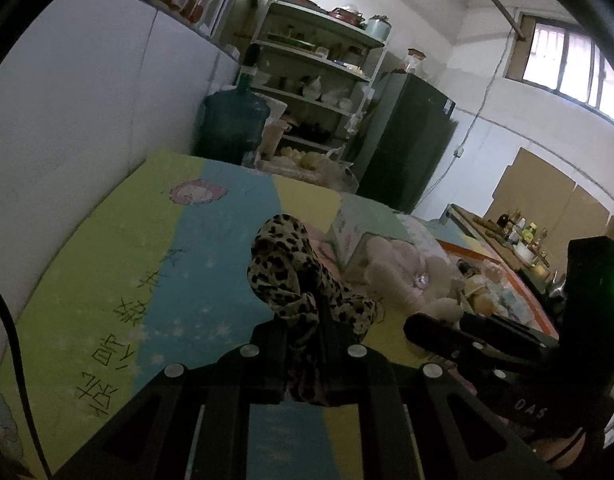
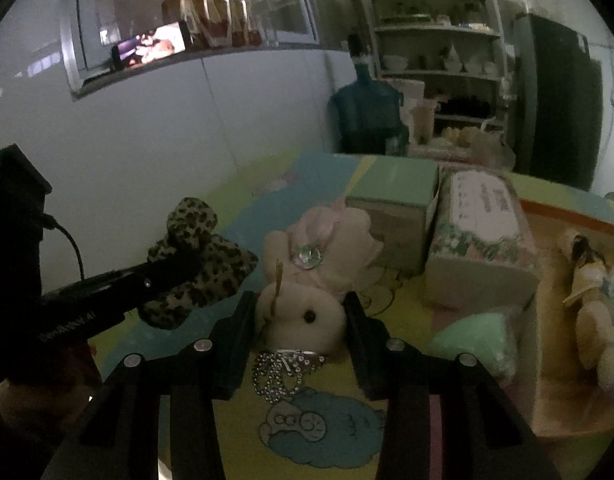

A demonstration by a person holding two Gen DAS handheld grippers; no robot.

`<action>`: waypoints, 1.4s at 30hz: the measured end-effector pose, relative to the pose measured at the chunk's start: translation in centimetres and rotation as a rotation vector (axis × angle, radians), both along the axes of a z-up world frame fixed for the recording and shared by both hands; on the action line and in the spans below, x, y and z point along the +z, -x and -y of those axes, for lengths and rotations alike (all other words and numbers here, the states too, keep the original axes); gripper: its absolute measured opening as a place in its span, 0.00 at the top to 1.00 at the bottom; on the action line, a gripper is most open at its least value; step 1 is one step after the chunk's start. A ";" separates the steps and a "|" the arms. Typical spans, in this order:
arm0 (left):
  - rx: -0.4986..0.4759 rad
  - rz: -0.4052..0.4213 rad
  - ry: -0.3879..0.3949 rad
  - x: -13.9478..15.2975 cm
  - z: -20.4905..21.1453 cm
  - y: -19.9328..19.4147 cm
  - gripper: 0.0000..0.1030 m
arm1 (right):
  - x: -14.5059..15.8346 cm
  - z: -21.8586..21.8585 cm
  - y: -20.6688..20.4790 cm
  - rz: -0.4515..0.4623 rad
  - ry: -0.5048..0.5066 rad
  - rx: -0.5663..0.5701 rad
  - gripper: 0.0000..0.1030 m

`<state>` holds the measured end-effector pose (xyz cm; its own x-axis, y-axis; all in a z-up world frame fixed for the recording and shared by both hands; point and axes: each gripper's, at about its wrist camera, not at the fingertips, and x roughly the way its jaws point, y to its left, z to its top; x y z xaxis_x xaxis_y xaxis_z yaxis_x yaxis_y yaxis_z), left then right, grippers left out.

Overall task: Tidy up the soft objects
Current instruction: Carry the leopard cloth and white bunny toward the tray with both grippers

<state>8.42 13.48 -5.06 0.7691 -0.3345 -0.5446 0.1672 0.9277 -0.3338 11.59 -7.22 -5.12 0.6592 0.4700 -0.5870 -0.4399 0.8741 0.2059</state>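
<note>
Left tool point(image 1: 303, 344) clenched on one leopard-print cloth point(image 1: 295, 276); right tool point(image 2: 299, 320) spread, straddling one pink plush toy point(image 2: 307, 280).

The left gripper point(image 1: 303, 344) covers the lower part of the leopard cloth point(image 1: 295, 276), so the pinched bit is hidden. The plush point(image 2: 303, 312) is partly behind the right gripper point(image 2: 299, 320), its far half blurry. Shelf point(image 1: 319, 80) stuff is too small to name. A doll point(image 2: 591, 296) near the mat's right edge is blurred and partly cut off.
</note>
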 end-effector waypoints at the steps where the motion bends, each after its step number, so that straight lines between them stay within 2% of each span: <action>1: -0.002 0.004 0.001 0.2 0.1 0.1 0.88 | 0.2 0.1 0.2 0.007 -0.002 -0.003 0.57; 18: -0.078 0.076 -0.002 3.2 4.9 0.3 0.88 | 3.0 4.8 2.6 0.091 -0.047 -0.063 0.57; 31: -0.202 0.115 0.001 4.7 12.3 -0.8 0.88 | 4.4 11.4 3.6 0.128 -0.060 -0.169 0.57; 42: -0.306 0.103 -0.016 4.8 18.6 -2.2 0.88 | 4.3 17.2 4.4 0.131 -0.077 -0.269 0.57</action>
<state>10.61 -5.14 -0.25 0.6854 -0.5509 -0.4761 0.4715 0.8341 -0.2864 7.22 -24.37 -0.81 0.8339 0.3083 -0.4578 -0.2222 0.9468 0.2330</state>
